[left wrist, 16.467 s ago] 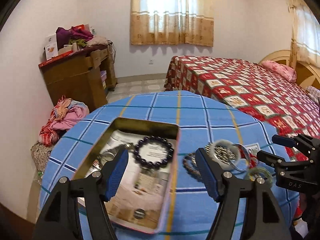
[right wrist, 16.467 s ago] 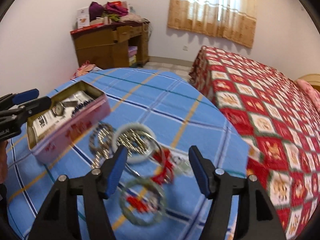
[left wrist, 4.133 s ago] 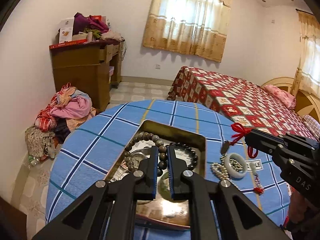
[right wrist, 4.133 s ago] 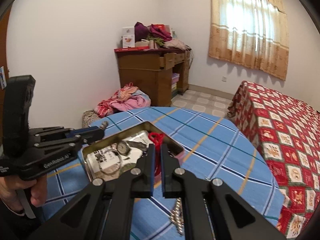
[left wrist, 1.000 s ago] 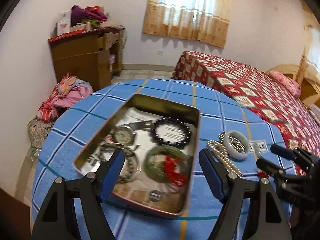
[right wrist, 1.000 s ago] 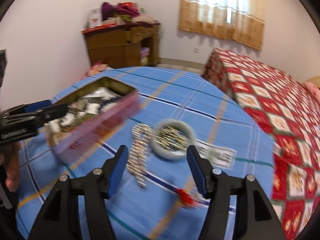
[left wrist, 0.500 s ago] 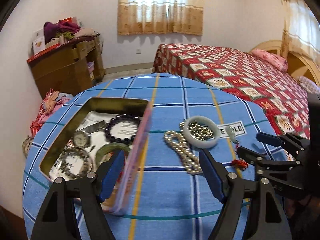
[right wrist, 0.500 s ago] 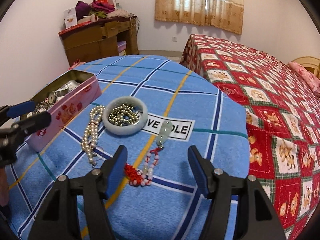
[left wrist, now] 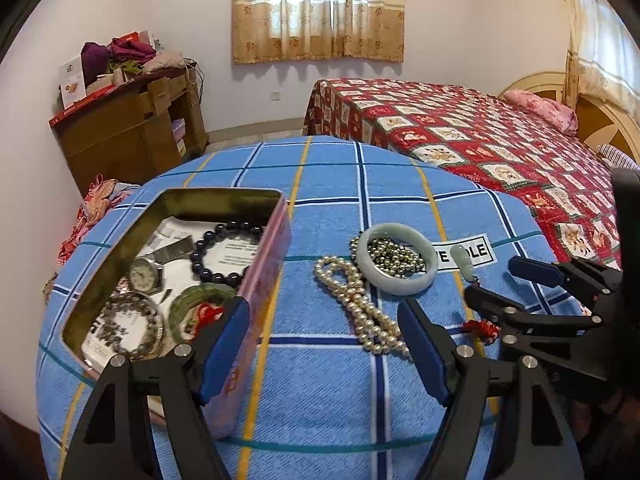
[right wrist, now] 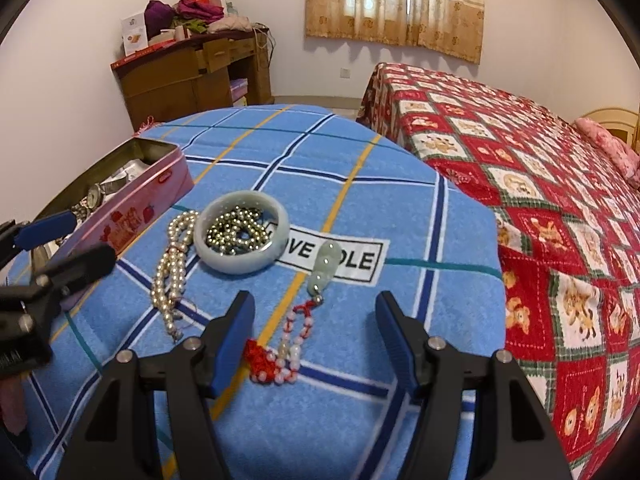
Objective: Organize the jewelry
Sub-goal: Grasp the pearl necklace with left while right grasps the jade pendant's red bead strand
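A pink tin (left wrist: 256,280) (right wrist: 132,216) stands open on the blue checked tablecloth (left wrist: 328,392). It holds a watch (left wrist: 145,273), a dark bead bracelet (left wrist: 226,252), a green bangle (left wrist: 200,304) and a grey bead bracelet (left wrist: 130,326). On the cloth lie a pearl necklace (left wrist: 360,308) (right wrist: 172,276), a pale jade bangle (left wrist: 396,258) (right wrist: 242,238) around a dark pearl strand, and a jade pendant on a red cord (right wrist: 300,320). My left gripper (left wrist: 324,344) is open and empty over the pearls. My right gripper (right wrist: 316,340) is open and empty around the pendant's cord.
A white label (right wrist: 340,258) lies under the pendant. The round table's edge drops off on every side. A bed with a red quilt (right wrist: 540,184) stands to the right. A wooden desk (right wrist: 192,72) piled with clothes stands at the back left.
Both grippers have let go of what they carried into the tin, opened and swung right. My right gripper has come down around the pendant's cord.
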Available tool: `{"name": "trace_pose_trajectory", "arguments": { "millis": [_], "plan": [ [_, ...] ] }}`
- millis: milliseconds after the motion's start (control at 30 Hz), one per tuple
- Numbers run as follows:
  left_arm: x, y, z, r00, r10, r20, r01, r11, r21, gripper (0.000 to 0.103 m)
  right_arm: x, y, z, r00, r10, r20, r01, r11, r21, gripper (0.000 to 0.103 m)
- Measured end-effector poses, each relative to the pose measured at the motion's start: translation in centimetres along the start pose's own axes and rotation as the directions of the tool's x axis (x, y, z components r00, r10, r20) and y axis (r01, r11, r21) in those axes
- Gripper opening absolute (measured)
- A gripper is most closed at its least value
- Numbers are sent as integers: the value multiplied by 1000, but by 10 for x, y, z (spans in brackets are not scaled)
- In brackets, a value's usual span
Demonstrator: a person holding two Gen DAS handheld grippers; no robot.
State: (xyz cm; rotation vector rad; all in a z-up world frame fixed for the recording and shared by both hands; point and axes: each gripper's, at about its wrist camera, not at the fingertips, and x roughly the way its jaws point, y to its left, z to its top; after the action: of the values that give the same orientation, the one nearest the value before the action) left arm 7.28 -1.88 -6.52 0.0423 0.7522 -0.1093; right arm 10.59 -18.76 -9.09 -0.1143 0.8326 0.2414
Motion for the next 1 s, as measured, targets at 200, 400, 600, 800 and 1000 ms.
{"name": "trace_pose_trajectory", "arguments": {
  "millis": [200, 400, 600, 800, 1000],
  "plan": [
    [13, -4, 1, 999, -16, -30, 16, 1000, -4, 69, 20, 3, 5, 997, -20, -69, 18, 999, -32, 45],
    [14, -8, 0, 999, -33, -37, 33, 999, 10, 61, 14, 4, -2, 998, 5, -55, -7, 999, -35, 7],
    [15, -15, -2, 997, -61, -50, 62, 998, 29, 46, 6, -12, -12, 995, 93, -27, -91, 994, 54, 5],
    [20, -26, -5, 994, -81, -74, 86, 994, 61, 35, -7, -16, -17, 995, 103, 14, -104, 992, 67, 5],
    [32, -32, -5, 988, -101, -119, 109, 992, 62, 35, -17, -21, -12, 994, 96, 46, -98, 993, 65, 5]
  ]
}}
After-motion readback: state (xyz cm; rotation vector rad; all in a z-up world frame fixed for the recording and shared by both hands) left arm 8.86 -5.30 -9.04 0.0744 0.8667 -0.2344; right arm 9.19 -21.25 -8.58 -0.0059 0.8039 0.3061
